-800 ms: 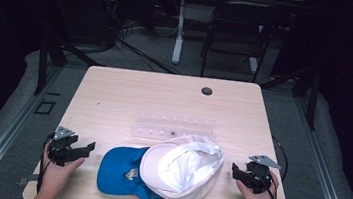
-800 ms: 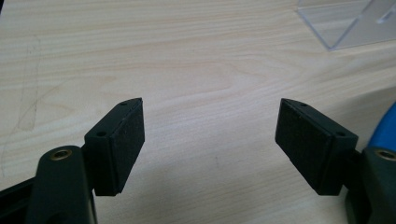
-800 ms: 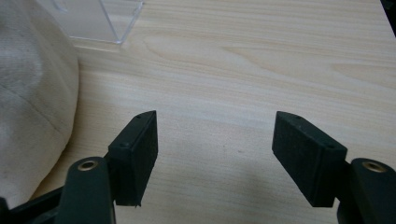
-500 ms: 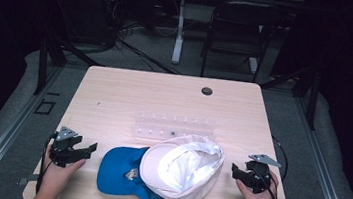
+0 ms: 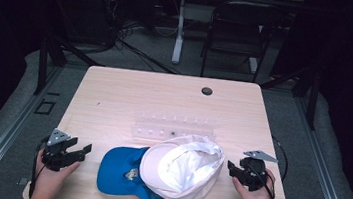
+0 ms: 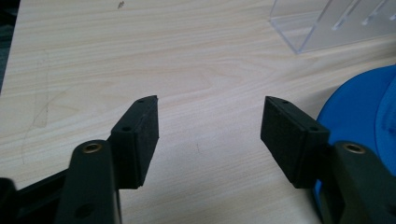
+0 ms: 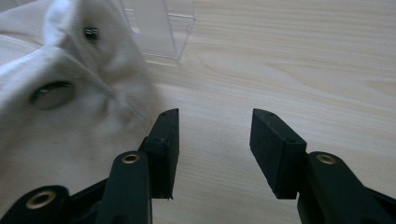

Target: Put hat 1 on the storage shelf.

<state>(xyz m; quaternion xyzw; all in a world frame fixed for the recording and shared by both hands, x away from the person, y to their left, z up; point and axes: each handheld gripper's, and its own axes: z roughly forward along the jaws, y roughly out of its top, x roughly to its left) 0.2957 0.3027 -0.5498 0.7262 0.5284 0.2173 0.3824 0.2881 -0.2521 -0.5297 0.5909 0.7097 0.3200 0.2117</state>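
Worktop (image 5: 114, 97) wide, far half bare, lots of room there. White cap (image 5: 184, 168) sits on blue cap (image 5: 118, 171) near front edge. Clear rack (image 5: 173, 128) just behind caps. No words to read on caps. Left gripper (image 5: 83, 150) fingers apart, holding nothing. Right gripper (image 5: 230, 167) fingers apart, holding nothing, just beside white cap.

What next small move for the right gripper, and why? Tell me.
Probably ease the right gripper sideways so its open jaws straddle the white cap edge. The cap lies just beside one jaw, nothing sits between them, and it overlaps the blue cap.
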